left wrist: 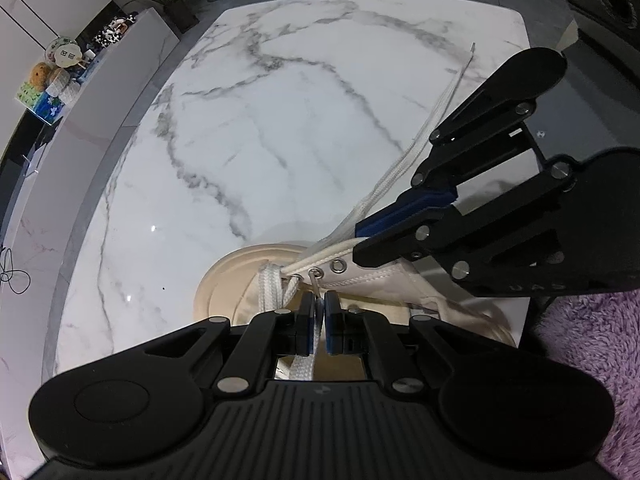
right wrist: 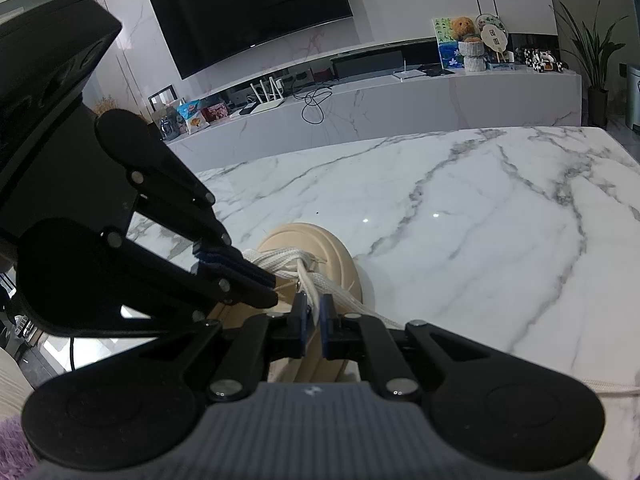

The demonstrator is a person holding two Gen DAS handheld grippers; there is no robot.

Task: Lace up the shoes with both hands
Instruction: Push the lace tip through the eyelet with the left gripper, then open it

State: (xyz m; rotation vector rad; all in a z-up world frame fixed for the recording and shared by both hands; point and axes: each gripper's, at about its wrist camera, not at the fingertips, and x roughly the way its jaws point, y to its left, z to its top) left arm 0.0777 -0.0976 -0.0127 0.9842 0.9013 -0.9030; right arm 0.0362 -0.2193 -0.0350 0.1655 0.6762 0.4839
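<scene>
Left wrist view. Left gripper point(left wrist: 319, 322) is clamped on a flat white lace point(left wrist: 306, 360), the pads almost meeting, just below the eyelet row point(left wrist: 326, 269). The shoe point(left wrist: 360, 292), cream canvas with a tan toe cap, sits at the near edge of the marble table point(left wrist: 248, 128). Right gripper point(left wrist: 362, 240) comes in from the right, its tips touching the shoe's upper edge; whether it is apart or together cannot be told from this side. A second lace run point(left wrist: 424, 136) stretches away past it across the table.

Right wrist view. Right gripper point(right wrist: 316, 320) is pinched on a lace strand, with the toe cap point(right wrist: 320, 248) ahead. Left gripper point(right wrist: 256, 280) crosses in from the left, tips at the crossed laces point(right wrist: 280, 258).

Risks, as I judge them: the two tips work very close together, so a pull by either could knock the other. A flat lace can twist in the pads and jam at an eyelet. The shoe is unheld and near the table edge; a hard tug could drag it off.

View differences: only the left view shows the metal eyelets and the long loose lace. Only the right view shows the right pads on a strand, plus the wall TV point(right wrist: 248, 12).
</scene>
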